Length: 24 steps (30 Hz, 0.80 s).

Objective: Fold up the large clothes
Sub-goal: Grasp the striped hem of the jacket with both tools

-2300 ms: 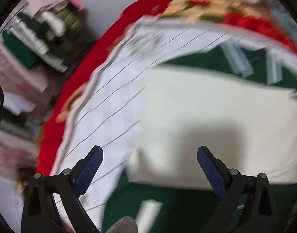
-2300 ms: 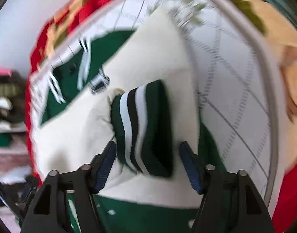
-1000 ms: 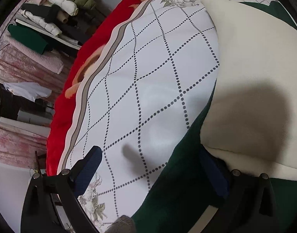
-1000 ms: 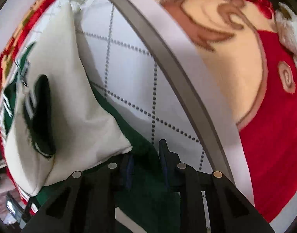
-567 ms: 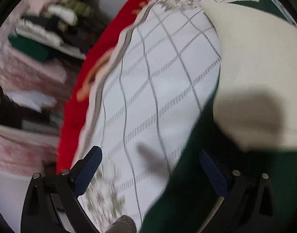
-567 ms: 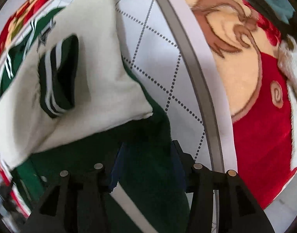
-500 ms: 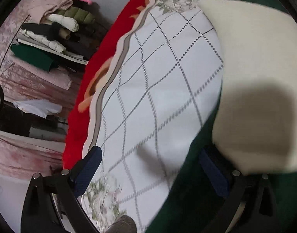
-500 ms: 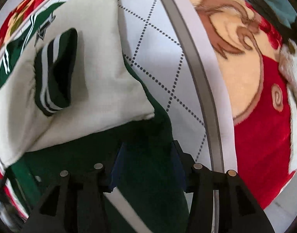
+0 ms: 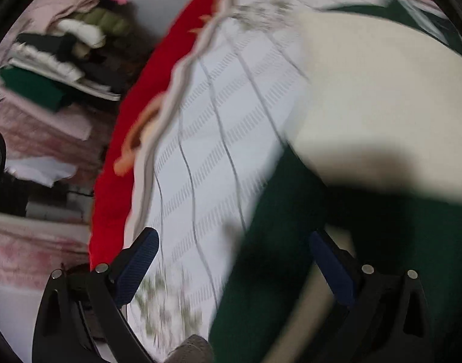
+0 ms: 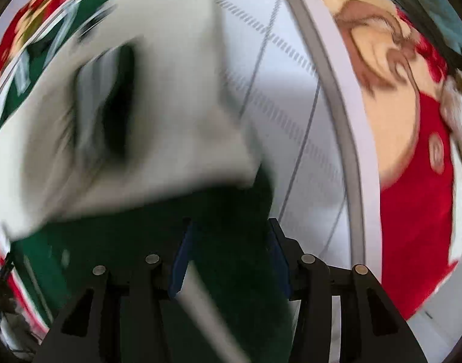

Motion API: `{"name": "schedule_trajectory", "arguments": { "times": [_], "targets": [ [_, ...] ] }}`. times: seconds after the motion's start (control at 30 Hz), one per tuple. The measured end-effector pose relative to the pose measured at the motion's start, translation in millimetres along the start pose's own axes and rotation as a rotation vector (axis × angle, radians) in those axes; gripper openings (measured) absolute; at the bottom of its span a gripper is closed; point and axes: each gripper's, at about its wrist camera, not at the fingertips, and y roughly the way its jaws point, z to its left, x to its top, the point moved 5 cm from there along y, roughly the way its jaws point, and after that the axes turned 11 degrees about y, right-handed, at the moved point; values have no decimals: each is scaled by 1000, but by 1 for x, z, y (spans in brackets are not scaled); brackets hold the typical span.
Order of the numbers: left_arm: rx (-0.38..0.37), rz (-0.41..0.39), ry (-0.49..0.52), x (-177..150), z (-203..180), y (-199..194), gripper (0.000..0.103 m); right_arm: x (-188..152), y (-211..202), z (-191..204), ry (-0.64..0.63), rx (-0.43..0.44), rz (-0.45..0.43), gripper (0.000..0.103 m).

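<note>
A green and cream varsity jacket lies on a white sheet with a dotted diamond pattern. In the left wrist view my left gripper is open, its jaws wide apart over the jacket's green hem edge. In the right wrist view my right gripper has the green hem bunched between its half-closed jaws and holds it. A cream sleeve with a striped green cuff lies folded across the jacket. Both views are blurred by motion.
A red patterned blanket lies under the sheet and shows along its edges. Shelves with stacked folded clothes stand beyond the bed on the left. The sheet's grey border runs along the right.
My right gripper has gripped the green hem and lifted it, and the sleeve has shifted in view. My left gripper stays open and has shifted a little over the hem edge.
</note>
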Motion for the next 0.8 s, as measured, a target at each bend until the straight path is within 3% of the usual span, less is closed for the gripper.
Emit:
{"name": "schedule_trajectory", "arguments": {
  "times": [0.07,0.17,0.33,0.47,0.5,0.53,0.7,0.8],
  "targets": [
    [-66,34,68,-39,-20,-16,103,-44,-9,18,-27,66,57,51],
    [-99,80,141,-83,-45,-28,103,-119,-6,58,-58,242,216,51],
    [-110,153,153,-133,-68,-23,103,-204,48,101,-53,493,483,51],
    [-103,157,141,-142,-69,-19,103,-218,104,142,-38,500,581,47],
    [-100,153,141,-141,-67,-21,103,-230,118,155,-16,499,581,19],
    [-101,148,139,-140,-67,-24,103,-236,123,161,-11,498,580,9],
    [-129,103,115,-134,-57,-49,103,-235,94,166,-79,448,428,7],
    [-139,85,138,-136,-68,-55,103,-225,86,149,-91,360,388,7]
  ]
}}
